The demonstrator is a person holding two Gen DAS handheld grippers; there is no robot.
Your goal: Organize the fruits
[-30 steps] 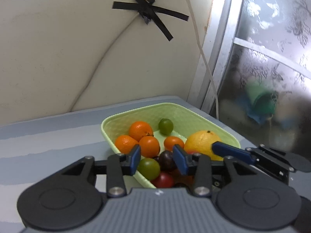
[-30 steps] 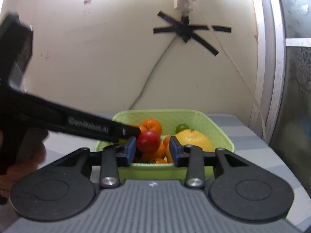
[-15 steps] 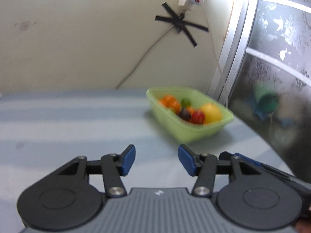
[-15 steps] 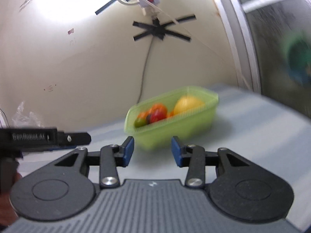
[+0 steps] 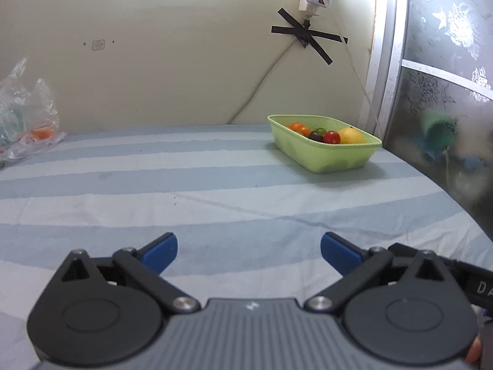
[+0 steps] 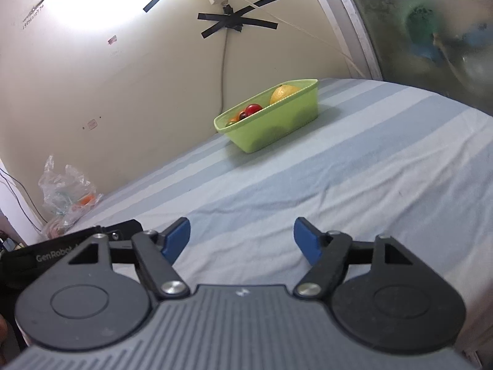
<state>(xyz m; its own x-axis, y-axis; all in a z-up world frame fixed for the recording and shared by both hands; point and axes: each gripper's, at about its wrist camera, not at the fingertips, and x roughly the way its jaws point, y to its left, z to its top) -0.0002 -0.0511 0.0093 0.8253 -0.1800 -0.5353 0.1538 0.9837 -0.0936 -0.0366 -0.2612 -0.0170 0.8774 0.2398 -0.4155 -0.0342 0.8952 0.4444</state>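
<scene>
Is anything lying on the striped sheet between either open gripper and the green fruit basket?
Nothing visible does. The blue-and-white striped sheet runs bare from the left gripper and right gripper to the light green plastic basket. The crumpled clear plastic bag sits far off to the left, by the wall.

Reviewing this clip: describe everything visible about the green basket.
The green basket is a light green, rectangular tub with sloped walls and a flared rim, plastic by its look. It sits upright on the striped cloth near the wall and window frame. Inside show a large yellow fruit, a red fruit, a dark one, a green one and small oranges. Neither claw touches it; both are far from it.
</scene>
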